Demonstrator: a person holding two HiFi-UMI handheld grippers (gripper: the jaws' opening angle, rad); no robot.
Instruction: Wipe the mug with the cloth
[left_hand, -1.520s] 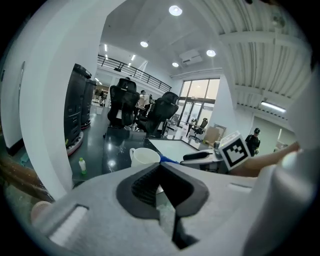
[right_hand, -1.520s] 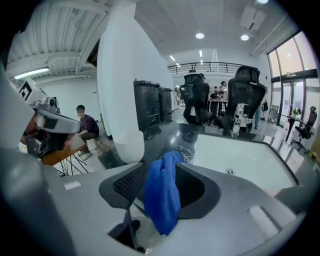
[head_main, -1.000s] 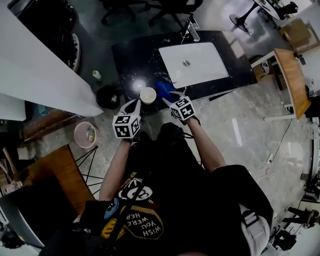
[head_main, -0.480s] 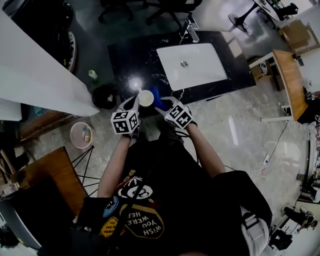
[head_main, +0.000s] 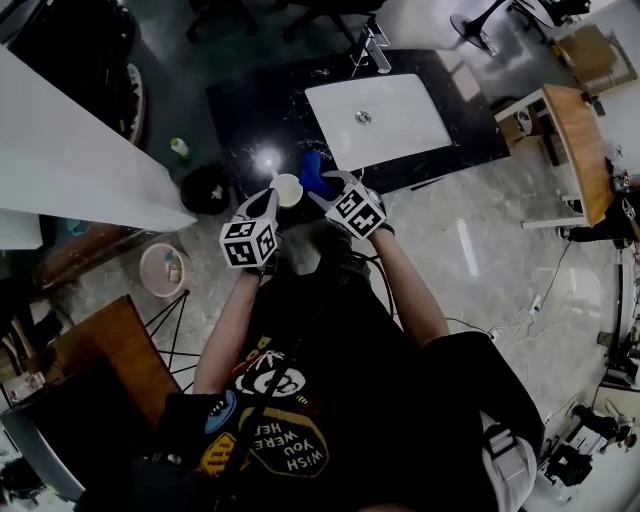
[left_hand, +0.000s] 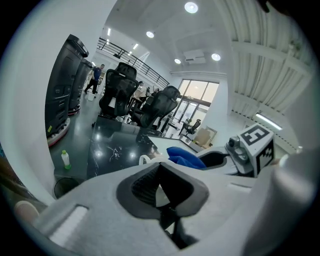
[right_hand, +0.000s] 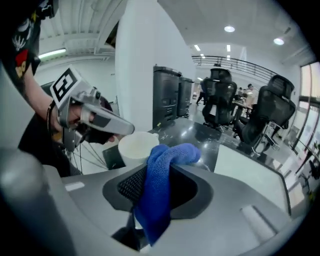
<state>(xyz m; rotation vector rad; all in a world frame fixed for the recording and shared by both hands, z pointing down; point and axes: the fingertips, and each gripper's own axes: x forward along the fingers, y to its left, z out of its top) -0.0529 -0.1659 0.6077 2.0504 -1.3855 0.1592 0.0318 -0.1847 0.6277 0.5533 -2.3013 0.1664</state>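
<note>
Cloth (right_hand: 172, 156) (blue) pinched in right tool (right_hand: 158, 196), beside mug (right_hand: 136, 146)

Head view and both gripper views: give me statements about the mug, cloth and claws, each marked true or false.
The right claw is clamped on a blue terry cloth. True.
The white ceramic mug sits in the white rectangular sink. False: the left claw holds it, outside the sink.
A small green-capped bottle stands on the floor. True.
The cloth lies on the black stone counter. False: it hangs from the right claw.
</note>
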